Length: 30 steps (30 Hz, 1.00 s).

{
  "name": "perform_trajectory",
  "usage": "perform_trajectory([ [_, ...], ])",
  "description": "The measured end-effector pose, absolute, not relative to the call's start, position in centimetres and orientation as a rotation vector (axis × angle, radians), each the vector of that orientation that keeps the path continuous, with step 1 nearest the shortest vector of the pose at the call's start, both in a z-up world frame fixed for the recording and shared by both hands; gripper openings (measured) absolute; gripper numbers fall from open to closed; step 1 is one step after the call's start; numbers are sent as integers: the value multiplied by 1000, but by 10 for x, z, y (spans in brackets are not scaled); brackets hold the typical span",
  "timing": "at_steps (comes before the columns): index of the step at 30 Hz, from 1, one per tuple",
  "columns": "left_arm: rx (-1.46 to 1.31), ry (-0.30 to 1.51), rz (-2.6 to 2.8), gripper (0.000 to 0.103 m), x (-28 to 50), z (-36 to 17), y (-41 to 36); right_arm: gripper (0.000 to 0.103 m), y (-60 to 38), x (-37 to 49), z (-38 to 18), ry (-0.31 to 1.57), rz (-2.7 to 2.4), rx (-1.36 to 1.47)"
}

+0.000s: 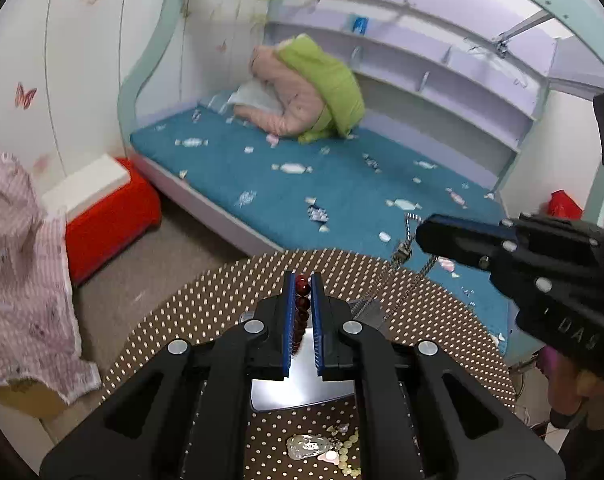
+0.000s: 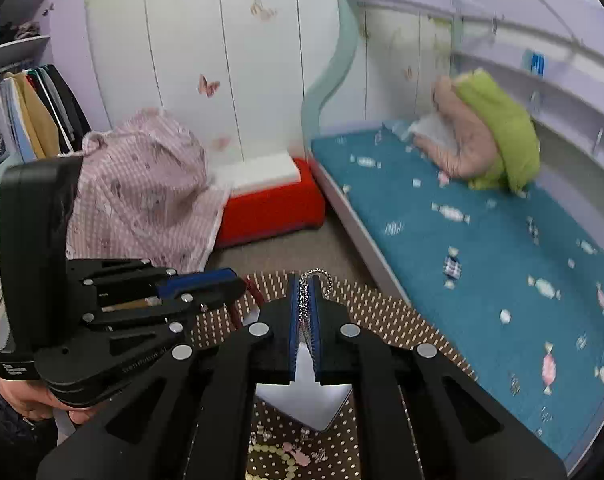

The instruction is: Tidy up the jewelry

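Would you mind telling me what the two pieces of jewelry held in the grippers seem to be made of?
The bead strand in the left gripper looks like glossy dark red stone or glass: round beads with bright highlights. The chain in the right gripper looks like polished silver-toned metal: fine glinting links.

Glossy dark red bead bracelet (image 1: 302, 304); shiny silver metal chain necklace (image 2: 308, 300). Matt black plastic left gripper (image 1: 302, 280) and right gripper (image 2: 305, 280), blue ribbed pads, bright metal bolts. Dotted brown cloth table cover (image 1: 221, 304). Smooth white tray (image 1: 302, 392). Fuzzy teal bedsheet (image 1: 342, 192).
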<state>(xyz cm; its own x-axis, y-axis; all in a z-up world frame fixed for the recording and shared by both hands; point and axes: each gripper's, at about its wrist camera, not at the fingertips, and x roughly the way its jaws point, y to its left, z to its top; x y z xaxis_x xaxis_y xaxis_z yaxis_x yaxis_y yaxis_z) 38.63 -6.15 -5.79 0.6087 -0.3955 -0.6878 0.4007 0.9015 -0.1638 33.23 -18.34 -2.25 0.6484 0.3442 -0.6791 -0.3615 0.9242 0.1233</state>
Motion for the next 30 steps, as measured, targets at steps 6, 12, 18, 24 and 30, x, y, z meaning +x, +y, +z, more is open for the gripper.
perform_trajectory([
  [6,13,765,-356,89,384,-69,-52,20,-189,336,-44,822,385,4],
  [12,25,703,-263,96,363,-61,-35,96,-209,321,-44,763,311,75],
  [18,49,598,-167,98,321,-39,-25,96,-220,292,-32,694,239,95],
  [24,46,493,-125,98,272,-16,-19,96,-221,248,-14,593,191,84],
  [30,29,413,-110,98,221,-3,-11,96,-218,197,-4,510,156,79],
])
